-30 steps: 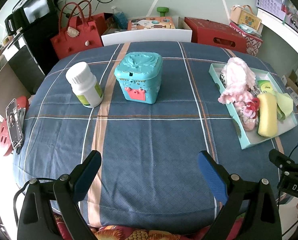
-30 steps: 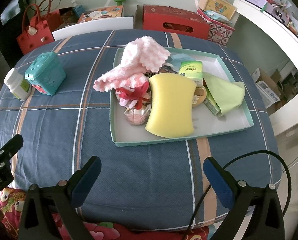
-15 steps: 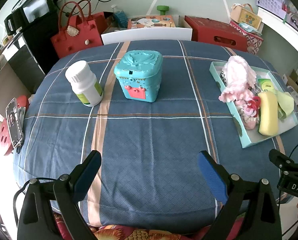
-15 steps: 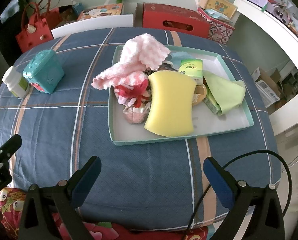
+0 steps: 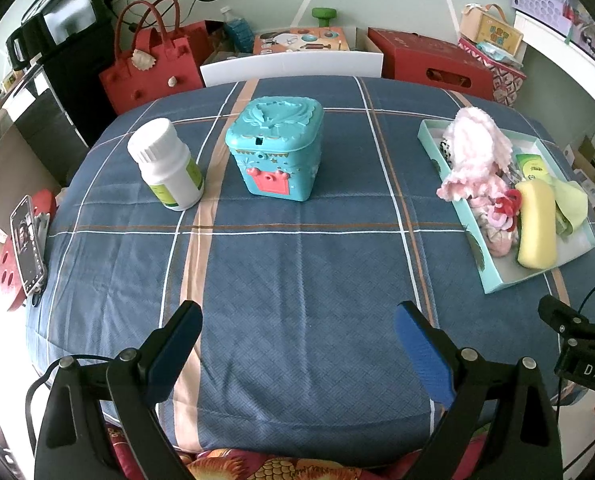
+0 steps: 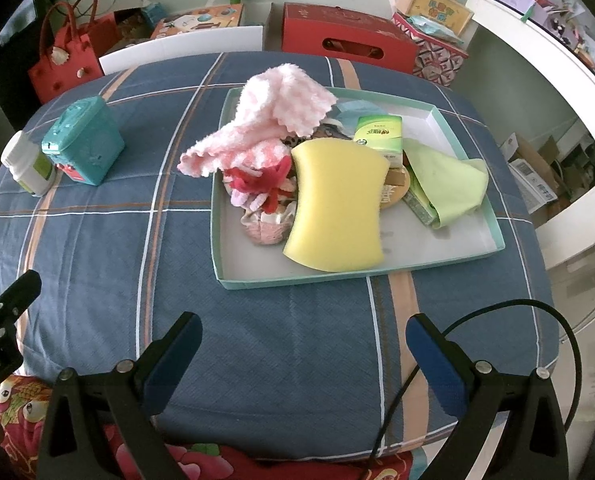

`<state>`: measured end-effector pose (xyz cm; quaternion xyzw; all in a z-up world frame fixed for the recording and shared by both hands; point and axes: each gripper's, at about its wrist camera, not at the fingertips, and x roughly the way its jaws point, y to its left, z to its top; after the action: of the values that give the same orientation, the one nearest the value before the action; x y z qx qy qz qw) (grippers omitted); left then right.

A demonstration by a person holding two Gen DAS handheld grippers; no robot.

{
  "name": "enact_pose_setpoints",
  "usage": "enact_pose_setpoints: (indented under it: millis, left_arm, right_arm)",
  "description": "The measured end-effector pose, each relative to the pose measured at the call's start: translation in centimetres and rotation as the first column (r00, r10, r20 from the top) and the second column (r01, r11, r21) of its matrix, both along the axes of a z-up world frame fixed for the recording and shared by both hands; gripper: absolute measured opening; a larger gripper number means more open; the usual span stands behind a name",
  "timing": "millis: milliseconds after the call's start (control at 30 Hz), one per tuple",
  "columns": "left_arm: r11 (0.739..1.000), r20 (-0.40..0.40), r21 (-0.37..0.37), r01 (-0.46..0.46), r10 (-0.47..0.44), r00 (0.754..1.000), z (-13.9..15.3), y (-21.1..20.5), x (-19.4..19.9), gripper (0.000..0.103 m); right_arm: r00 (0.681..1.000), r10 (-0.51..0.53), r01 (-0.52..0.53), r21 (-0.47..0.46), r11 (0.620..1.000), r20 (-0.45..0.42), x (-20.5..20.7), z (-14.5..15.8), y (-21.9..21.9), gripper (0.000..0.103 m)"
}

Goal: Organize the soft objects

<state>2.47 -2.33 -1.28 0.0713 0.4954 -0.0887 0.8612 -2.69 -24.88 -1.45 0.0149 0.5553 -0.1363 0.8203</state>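
Over the plaid tablecloth (image 5: 297, 240), both tools (image 5: 297, 332) (image 6: 303, 340) spread, empty, slightly farther back from the tray (image 6: 353, 274).

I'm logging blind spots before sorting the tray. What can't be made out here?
- What lies under the sponge and pink cloth: covered, right view.
- Green pack print: too small to read.
- Tray far side: hidden by the pile, left view.
- Teal box contents: lid shut.

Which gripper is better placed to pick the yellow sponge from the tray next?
Probably the right gripper: open, facing the sponge in the tray. The left gripper faces the teal box.
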Motion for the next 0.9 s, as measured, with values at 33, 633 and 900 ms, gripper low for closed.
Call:
enact_pose_setpoints:
  millis: [33,633,900]
  left_arm:
    - [1.000,0.000,0.000,0.000,0.000,1.000,0.00,-0.01,0.00,0.097]
    - [1.000,-0.003,0.002,0.000,0.000,1.000,-0.09,0.08,0.10,0.097]
    - [1.000,-0.003,0.002,0.000,0.000,1.000,-0.18,0.16,0.08,0.097]
  right_arm:
    - [1.000,0.000,0.000,0.000,1.000,0.000,0.01,0.00,-0.01,0.103]
    - [1.000,0.000,0.000,-0.003,1.000,-0.006,0.11,0.05,-0.11,0.103]
    - [1.000,0.000,0.000,-0.003,1.000,-0.006,0.11,0.02,-0.09,0.103]
